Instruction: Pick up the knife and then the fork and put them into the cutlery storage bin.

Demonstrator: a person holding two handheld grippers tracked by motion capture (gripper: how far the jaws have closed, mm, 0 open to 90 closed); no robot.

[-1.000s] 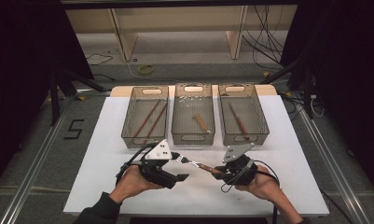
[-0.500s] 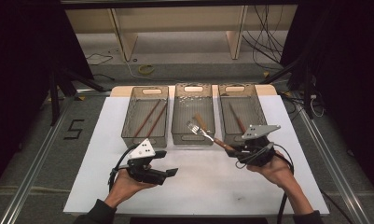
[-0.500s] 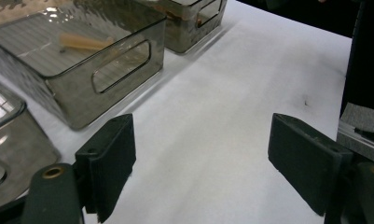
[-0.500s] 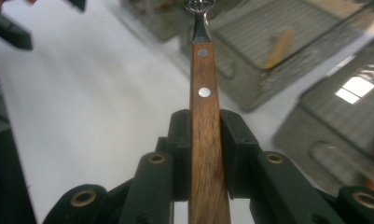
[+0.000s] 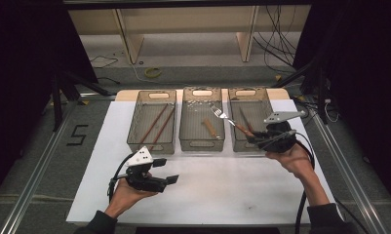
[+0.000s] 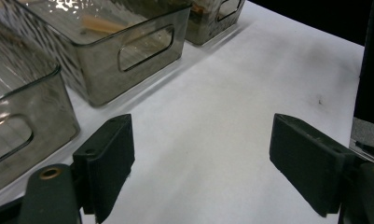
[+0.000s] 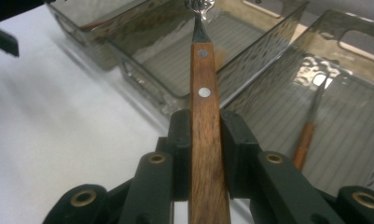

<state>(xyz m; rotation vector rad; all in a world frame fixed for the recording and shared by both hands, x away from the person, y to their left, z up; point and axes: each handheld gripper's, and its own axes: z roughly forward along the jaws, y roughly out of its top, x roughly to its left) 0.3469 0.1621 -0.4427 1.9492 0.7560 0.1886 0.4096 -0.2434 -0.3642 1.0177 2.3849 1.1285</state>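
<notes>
Clamped on the fork's [image 7: 206, 140] wooden handle, the right gripper [image 5: 261, 138] carries it tines-forward over the middle bin [image 5: 201, 142]; next: lower and release inside. Left gripper [image 6: 208, 163] gapes wide, holding nothing.

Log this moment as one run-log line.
right tool: shut on fork, tines over middle bin | left tool: open, above white table
</notes>
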